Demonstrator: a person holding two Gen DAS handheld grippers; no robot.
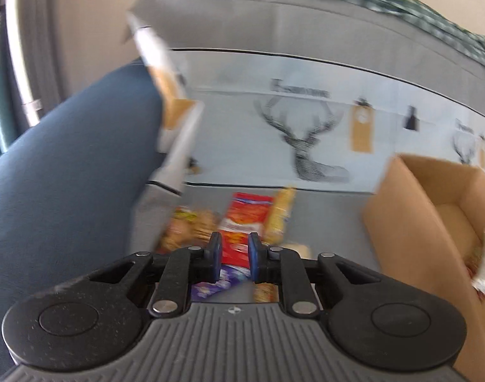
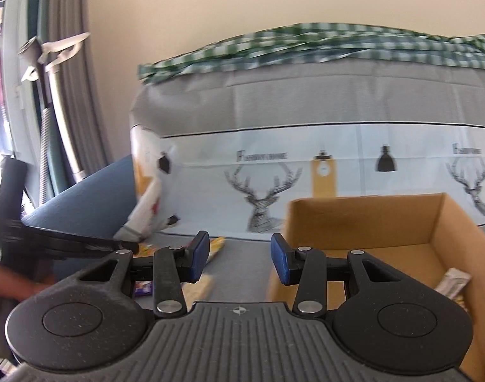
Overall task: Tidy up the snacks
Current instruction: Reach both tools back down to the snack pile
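A: Which step is this, would you say?

B: The reach for the next snack, I think. The left gripper [image 1: 235,253] hangs above the loose pile on the grey tabletop [image 1: 331,216], its blue pads nearly together with a narrow gap and nothing pinched. The red snack packet [image 1: 246,219] shows in that gap but lies beyond and below the pads.

A: And the other one?

B: The right gripper [image 2: 240,256] stands half spread and empty, just at the near left corner of the cardboard box [image 2: 363,219]. A silver wrapped bar [image 2: 453,281] already lies inside.

A: So the next move?

B: Probably widen the left jaws, drop onto the red packet, clamp, then carry it right into the box. The blur makes neighbouring packets hard to separate.
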